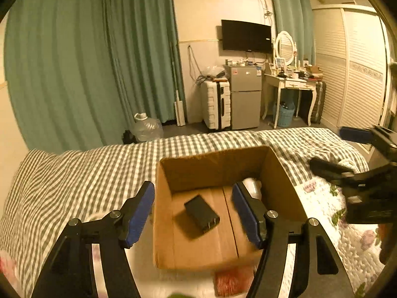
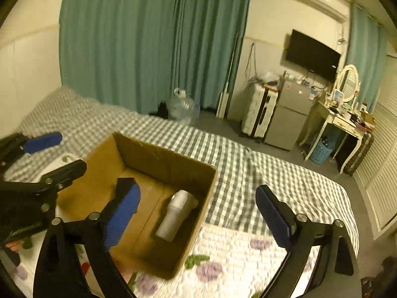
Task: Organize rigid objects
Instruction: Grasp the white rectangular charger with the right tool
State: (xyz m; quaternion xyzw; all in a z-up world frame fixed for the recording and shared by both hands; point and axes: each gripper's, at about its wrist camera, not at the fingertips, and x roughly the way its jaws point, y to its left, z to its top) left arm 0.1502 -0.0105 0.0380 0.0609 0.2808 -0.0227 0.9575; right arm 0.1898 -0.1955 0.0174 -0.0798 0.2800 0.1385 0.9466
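Observation:
An open cardboard box (image 1: 280,171) sits on the bed; it also shows in the right wrist view (image 2: 161,154). A black charger plug (image 1: 201,212) is in mid-air or lying over the box floor, blurred, between my left gripper's open fingers. A white bottle (image 2: 177,213) lies on its side in the box, partly hidden in the left wrist view (image 1: 253,186). My left gripper (image 1: 193,213) is open above the box. My right gripper (image 2: 198,213) is open and empty over the box's right wall; it shows at the right of the left wrist view (image 1: 332,149).
The bed has a grey checked sheet (image 1: 86,173) and a flowered quilt (image 2: 235,253). A red object (image 1: 232,281) lies by the box's near side. Beyond the bed are a water jug (image 1: 146,126), suitcase (image 1: 215,104), small fridge (image 1: 245,96) and dressing table (image 1: 292,84).

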